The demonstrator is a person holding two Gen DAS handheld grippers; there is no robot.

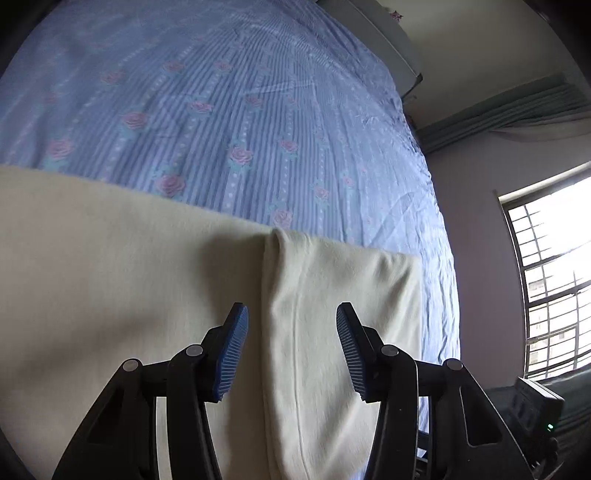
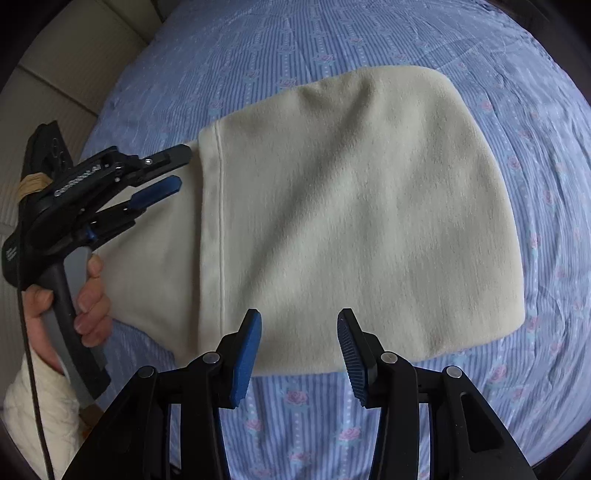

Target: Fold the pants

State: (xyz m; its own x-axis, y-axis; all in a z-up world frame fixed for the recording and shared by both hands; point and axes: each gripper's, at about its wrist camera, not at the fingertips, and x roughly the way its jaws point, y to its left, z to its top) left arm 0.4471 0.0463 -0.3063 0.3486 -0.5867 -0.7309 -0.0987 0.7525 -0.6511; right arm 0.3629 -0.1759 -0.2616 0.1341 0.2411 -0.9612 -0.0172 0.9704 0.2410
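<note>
Blue striped bed sheet [image 2: 369, 33] with pink roses covers the bed. Cream pants [image 2: 351, 206] lie folded on it, reaching toward the bed's left edge in my right wrist view. Left hand-held gripper [image 2: 173, 171] sits at the folded-over hem, jaws apart, nothing pinched. Right hand-held gripper [image 2: 299, 354] hovers over the pants' near edge, jaws apart, empty. A hand [image 2: 74, 306] holds the left handle.

Cream fleece pants [image 2: 351, 221], folded into a flat rectangle, hemmed end on top, lying on the bedsheet [image 2: 369, 33]
</note>
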